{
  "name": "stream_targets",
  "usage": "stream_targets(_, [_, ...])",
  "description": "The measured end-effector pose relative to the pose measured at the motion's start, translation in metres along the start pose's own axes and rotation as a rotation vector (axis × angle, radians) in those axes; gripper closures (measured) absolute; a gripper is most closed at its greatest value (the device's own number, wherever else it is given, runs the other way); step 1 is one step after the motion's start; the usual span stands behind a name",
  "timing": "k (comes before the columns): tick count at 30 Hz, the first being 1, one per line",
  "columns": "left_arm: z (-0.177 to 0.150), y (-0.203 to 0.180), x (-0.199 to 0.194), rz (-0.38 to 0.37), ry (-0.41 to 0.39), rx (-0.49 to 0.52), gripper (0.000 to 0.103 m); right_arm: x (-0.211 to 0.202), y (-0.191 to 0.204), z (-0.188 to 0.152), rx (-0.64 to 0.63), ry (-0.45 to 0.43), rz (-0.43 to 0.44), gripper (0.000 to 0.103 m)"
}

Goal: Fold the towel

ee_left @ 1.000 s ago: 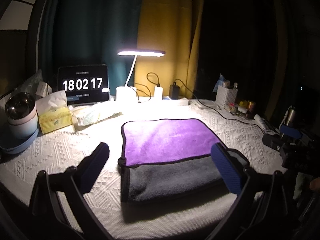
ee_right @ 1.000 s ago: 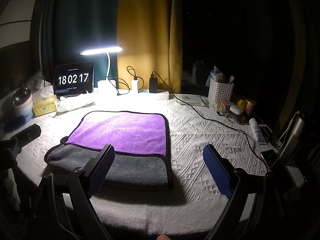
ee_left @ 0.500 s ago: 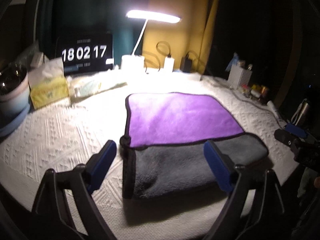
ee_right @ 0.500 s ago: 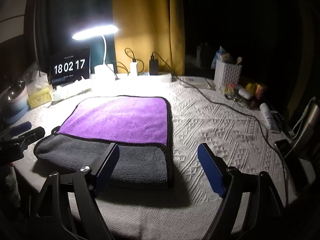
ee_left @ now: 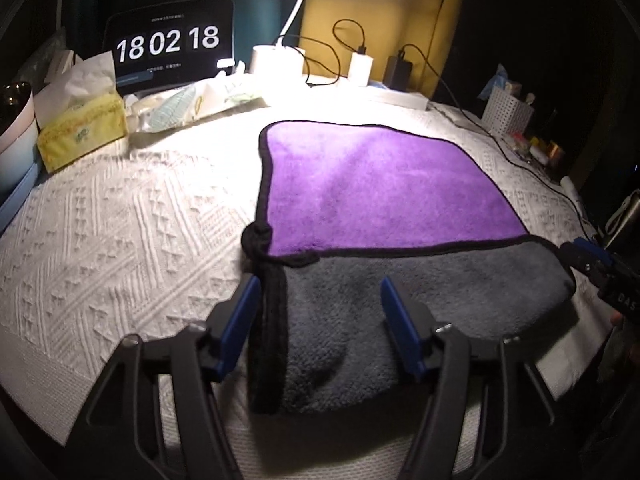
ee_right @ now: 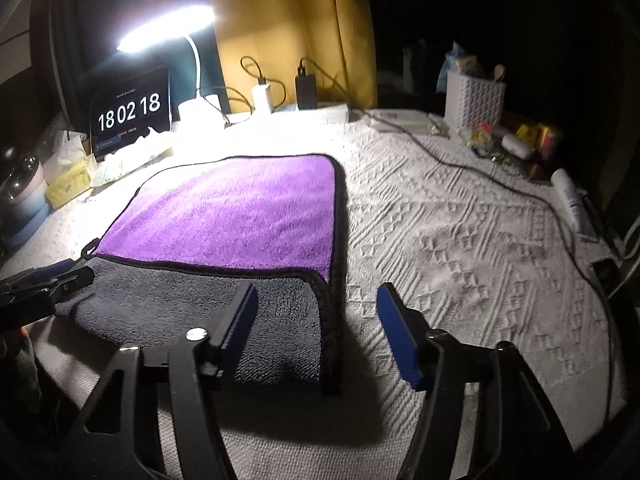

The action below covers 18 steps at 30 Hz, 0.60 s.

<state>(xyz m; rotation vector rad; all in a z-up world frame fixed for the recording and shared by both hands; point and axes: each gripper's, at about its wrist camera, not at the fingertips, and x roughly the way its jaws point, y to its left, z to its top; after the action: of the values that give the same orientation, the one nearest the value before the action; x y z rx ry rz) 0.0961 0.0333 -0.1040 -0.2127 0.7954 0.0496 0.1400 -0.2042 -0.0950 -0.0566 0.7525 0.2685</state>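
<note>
A towel (ee_left: 372, 184), purple on top with a grey underside and black trim, lies partly folded on the white textured tablecloth (ee_left: 120, 240). Its grey near part (ee_left: 400, 300) shows below the purple flap. My left gripper (ee_left: 316, 304) is open, its blue pads straddling the towel's near left edge. My right gripper (ee_right: 316, 320) is open, straddling the towel's near right edge (ee_right: 332, 312). The towel also shows in the right wrist view (ee_right: 232, 216). Each gripper shows at the edge of the other's view.
A lit desk lamp (ee_right: 168, 28), a clock tablet (ee_left: 172, 48), a tissue box (ee_left: 80, 132) and chargers (ee_left: 360, 68) stand at the back. A white basket (ee_right: 474, 100), small items and a cable (ee_right: 520, 192) lie right. A round container (ee_right: 20, 188) sits left.
Both grippers moved forward and down to the towel's near corners, and their jaws narrowed while staying open. The clock went from 18:02:17 to 18:02:18.
</note>
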Motion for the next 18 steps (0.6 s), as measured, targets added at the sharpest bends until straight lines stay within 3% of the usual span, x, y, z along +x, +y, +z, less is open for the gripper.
stream_targets(9, [-0.002,-0.003,0.004,0.031,0.012,0.016,0.065,0.020,0.001,-0.005,-0.008,0.056,0.035,0.067])
stream_targets(16, [-0.003,-0.002,0.004,0.041,0.009,0.015,0.086,0.024,0.004,-0.006,-0.033,0.062,0.024,0.094])
stream_targets(18, [-0.003,-0.005,0.001,0.038,0.003,0.024,0.089,0.021,0.004,-0.005,-0.043,0.056,0.018,0.095])
